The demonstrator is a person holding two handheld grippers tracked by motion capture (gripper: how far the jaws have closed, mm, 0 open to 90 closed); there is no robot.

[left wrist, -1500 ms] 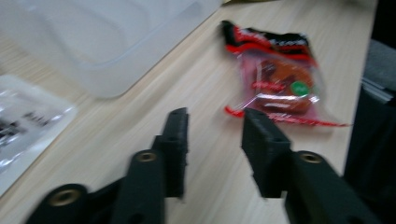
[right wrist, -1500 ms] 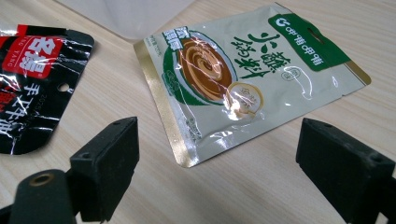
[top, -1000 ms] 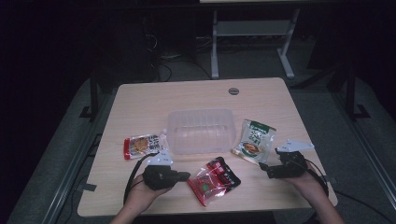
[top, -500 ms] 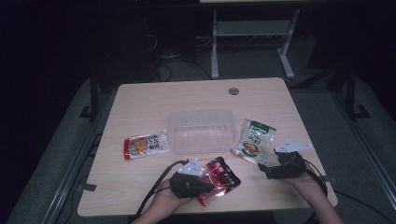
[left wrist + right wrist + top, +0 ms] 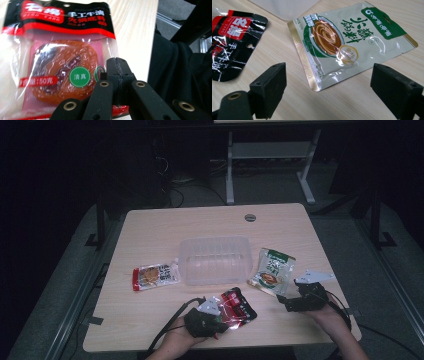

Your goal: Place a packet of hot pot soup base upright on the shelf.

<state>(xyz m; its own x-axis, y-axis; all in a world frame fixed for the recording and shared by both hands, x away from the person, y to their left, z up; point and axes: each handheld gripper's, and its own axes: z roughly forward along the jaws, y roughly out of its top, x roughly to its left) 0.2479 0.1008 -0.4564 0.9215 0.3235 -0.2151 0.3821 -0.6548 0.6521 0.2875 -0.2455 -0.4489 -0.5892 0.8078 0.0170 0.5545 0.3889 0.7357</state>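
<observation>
A red and black sauce packet [image 5: 239, 304] [image 5: 62, 57] lies near the table's front edge. My left gripper [image 5: 218, 321] [image 5: 117, 68] is shut, its closed tips lying over the packet's clear lower part; I cannot tell whether they touch it. To the right lies a green and white sauce packet [image 5: 272, 270] [image 5: 344, 42]. My right gripper [image 5: 286, 302] [image 5: 330, 82] stands open just in front of it, jaws wide apart with bare table between them. The red and black sauce packet [image 5: 232, 37] also lies to the left in the right gripper view.
A clear plastic container [image 5: 215, 260] [image 5: 284, 7] stands mid-table, behind both packets. An orange and red packet [image 5: 155, 276] lies to its left. The wooden table [image 5: 200, 225] ends close to both hands, with a dark floor around it.
My left gripper has moved right from beside the orange packet to the red and black packet, where it has stayed for the last half second. The right gripper has kept still.
</observation>
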